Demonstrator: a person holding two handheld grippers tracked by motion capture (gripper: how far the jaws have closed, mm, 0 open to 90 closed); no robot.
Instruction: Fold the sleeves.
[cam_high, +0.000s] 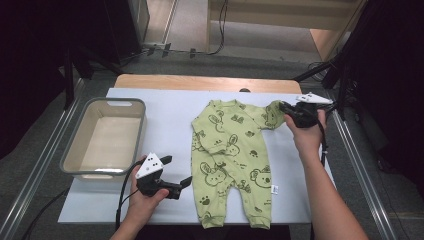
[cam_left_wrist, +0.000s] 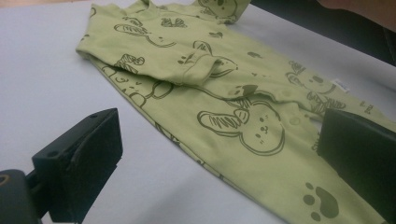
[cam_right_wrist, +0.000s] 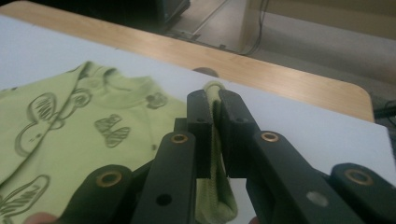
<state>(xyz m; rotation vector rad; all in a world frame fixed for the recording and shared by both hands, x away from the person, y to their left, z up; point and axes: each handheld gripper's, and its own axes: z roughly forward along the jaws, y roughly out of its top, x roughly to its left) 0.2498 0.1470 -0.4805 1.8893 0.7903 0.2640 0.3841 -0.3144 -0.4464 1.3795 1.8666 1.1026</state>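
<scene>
- A green romper (cam_high: 232, 160) printed with dark animals lies flat on the white mat (cam_high: 170, 115), legs toward the person.
- Its one sleeve (cam_left_wrist: 187, 65) is folded across the chest.
- The right gripper (cam_high: 286, 107) is clamped on the cuff (cam_right_wrist: 215, 154) of the other sleeve, at the mat's far right; the jaws press together with the green fabric pinched between them.
- The left gripper (cam_high: 179, 172) hovers just beside the romper's left edge, near its lower half; its jaws stand wide apart with nothing between them.
- A grey bin (cam_high: 75, 150) sits at the left of the mat, well apart from the romper.
- A wooden table (cam_high: 200, 82) edge shows beyond the mat.
</scene>
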